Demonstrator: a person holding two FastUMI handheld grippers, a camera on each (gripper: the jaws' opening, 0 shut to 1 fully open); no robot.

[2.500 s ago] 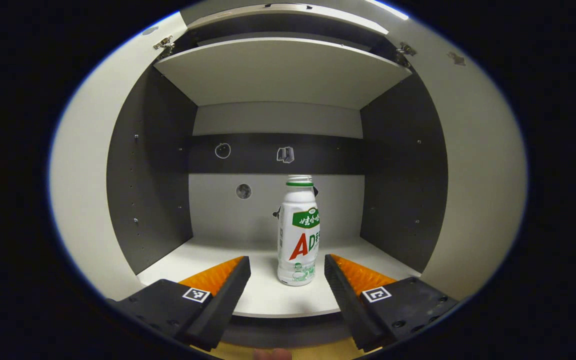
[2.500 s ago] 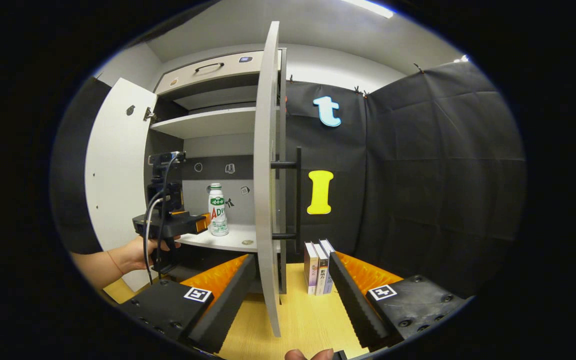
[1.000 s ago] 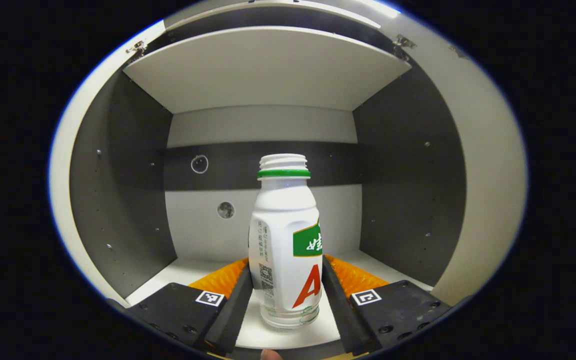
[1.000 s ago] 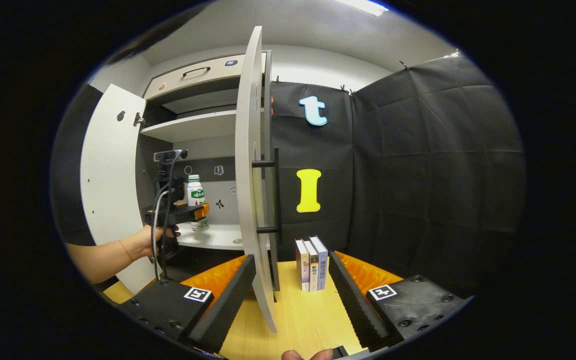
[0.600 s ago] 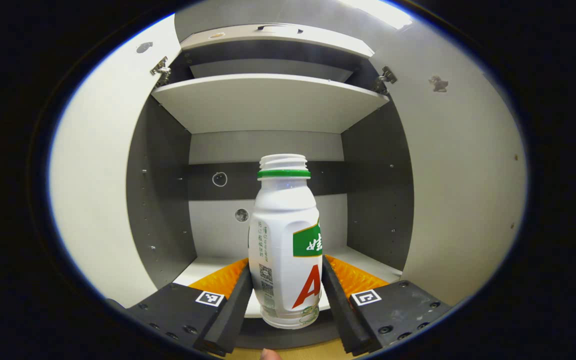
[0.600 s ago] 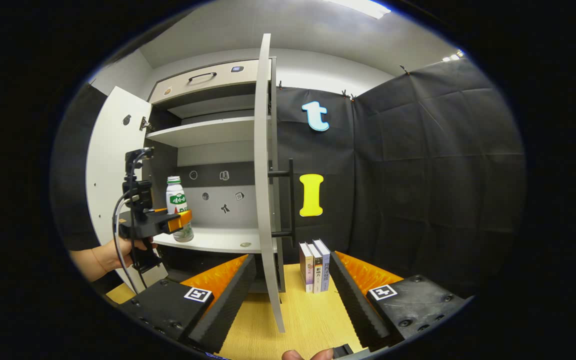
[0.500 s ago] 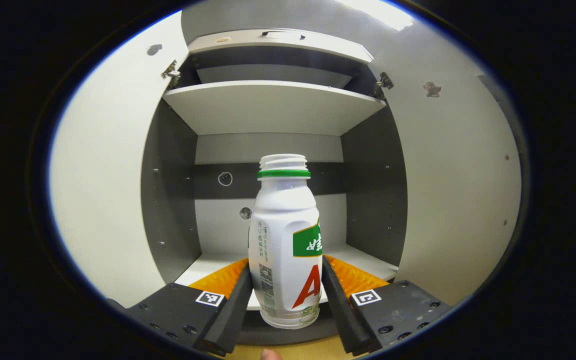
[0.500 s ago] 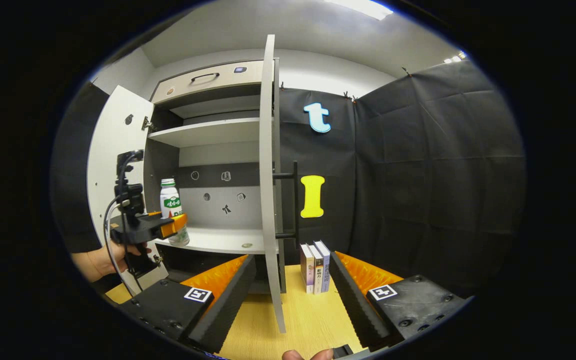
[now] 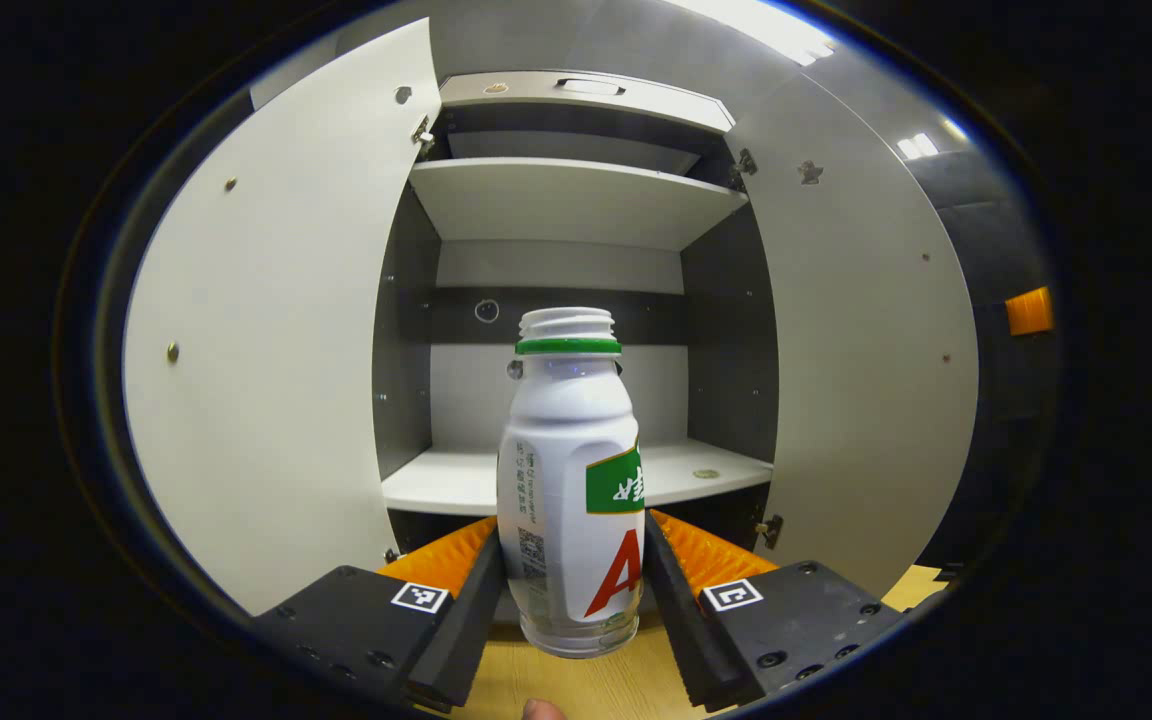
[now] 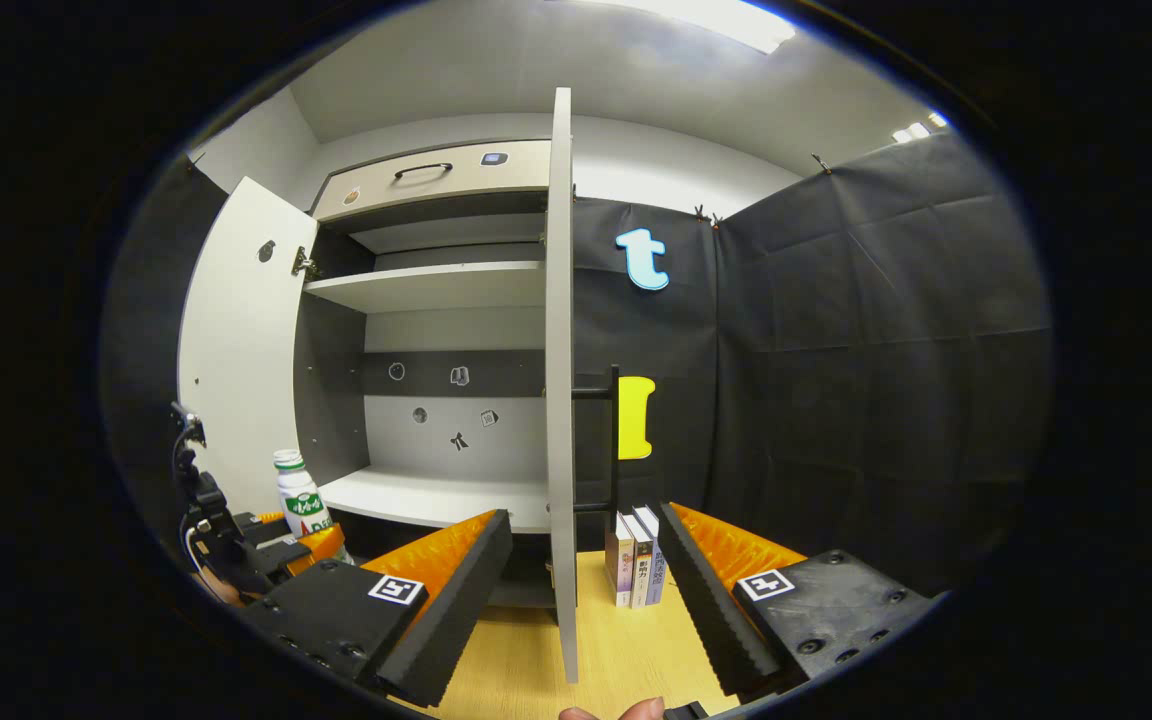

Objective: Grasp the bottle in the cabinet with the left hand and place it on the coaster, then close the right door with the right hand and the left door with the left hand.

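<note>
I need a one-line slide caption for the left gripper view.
Left gripper holds the bottle before the open cabinet.

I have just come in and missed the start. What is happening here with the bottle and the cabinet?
A person holds a gripper in each hand. The left gripper is shut on the white bottle, upright, out in front of the cabinet above the wooden table. The right gripper is open and holds nothing, near the edge of the right door. Both doors stand open; the left door too.
</note>
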